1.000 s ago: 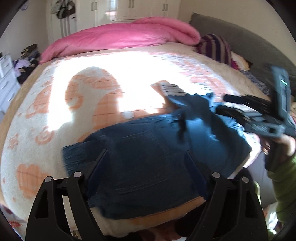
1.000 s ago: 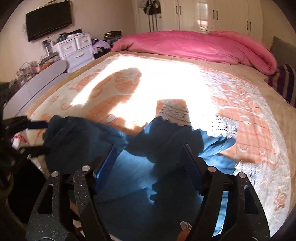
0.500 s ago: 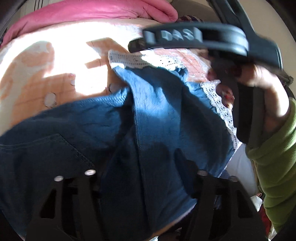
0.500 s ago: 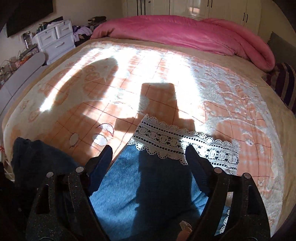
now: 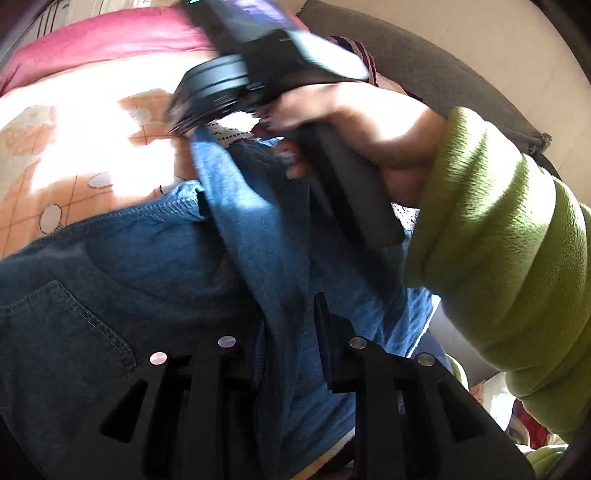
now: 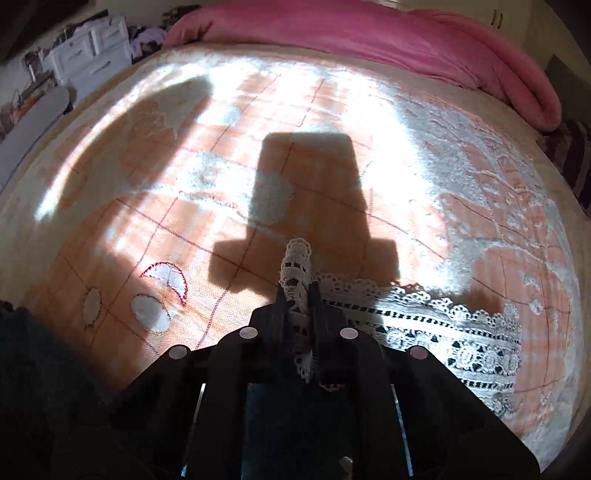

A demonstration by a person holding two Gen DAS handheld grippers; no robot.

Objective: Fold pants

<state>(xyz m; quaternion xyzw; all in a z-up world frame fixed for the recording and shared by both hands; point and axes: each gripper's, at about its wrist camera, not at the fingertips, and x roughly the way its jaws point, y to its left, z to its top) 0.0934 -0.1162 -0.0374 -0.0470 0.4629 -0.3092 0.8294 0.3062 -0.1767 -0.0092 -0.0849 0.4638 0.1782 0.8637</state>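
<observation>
The blue denim pants (image 5: 147,266) with a white lace hem lie on the bed near its front edge. My left gripper (image 5: 288,317) is shut on a raised fold of the denim. My right gripper (image 6: 297,291) is shut on the white lace hem (image 6: 295,266); the rest of the lace hem (image 6: 443,332) lies flat on the bedspread to the right. In the left wrist view the right gripper (image 5: 177,125) and the hand holding it are above the pant leg, at its lace end.
The orange and white bedspread (image 6: 258,129) stretches ahead. A pink duvet (image 6: 369,33) lies along the far side. A white drawer unit (image 6: 88,48) stands at the far left. A grey headboard (image 5: 443,66) is on the right.
Both grippers were open over the pants and have closed. The left one pinched a denim fold; the right one moved forward to the lace hem and pinched it.
</observation>
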